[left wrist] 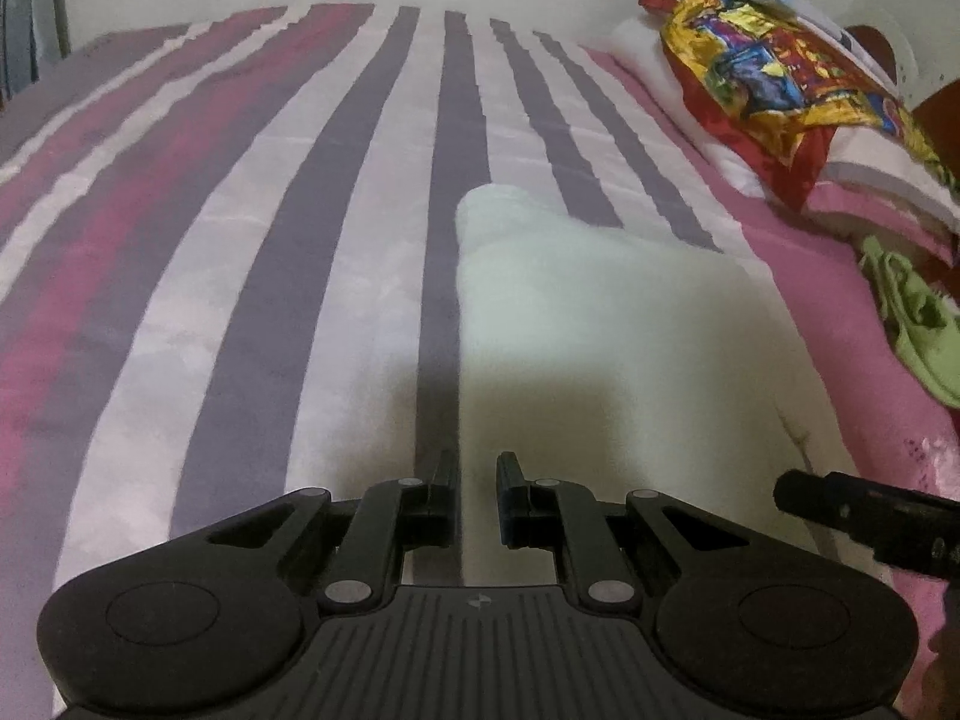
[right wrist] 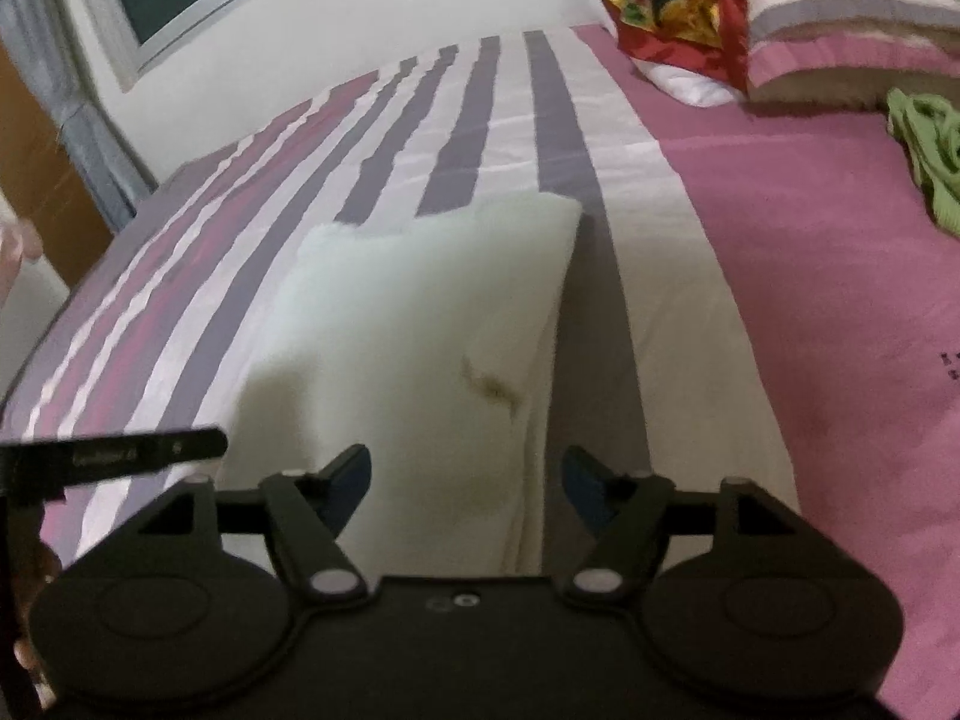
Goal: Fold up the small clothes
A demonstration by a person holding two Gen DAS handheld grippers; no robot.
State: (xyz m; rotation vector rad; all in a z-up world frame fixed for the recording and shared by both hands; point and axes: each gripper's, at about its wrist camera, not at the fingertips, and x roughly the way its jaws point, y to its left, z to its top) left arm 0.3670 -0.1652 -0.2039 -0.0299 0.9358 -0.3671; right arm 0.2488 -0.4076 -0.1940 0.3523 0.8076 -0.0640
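A white folded garment (left wrist: 588, 324) lies flat on the striped bedsheet (left wrist: 240, 240), with a small brown mark (right wrist: 492, 384) on it in the right wrist view. My left gripper (left wrist: 477, 474) hangs over its near left edge with the jaws almost together. Cloth shows through the narrow gap, and I cannot tell whether the pads pinch it. My right gripper (right wrist: 465, 474) stands open over the garment's (right wrist: 420, 312) near right part, its pads apart from the cloth. Each gripper shows as a dark finger at the other view's side edge.
A pile of pillows (right wrist: 840, 30) with a bright red and yellow cloth (left wrist: 768, 72) lies at the far right. A crumpled green garment (left wrist: 912, 312) sits on the pink strip of sheet at the right. The bed's edge runs along the left, below a white wall and a window frame (right wrist: 210, 0).
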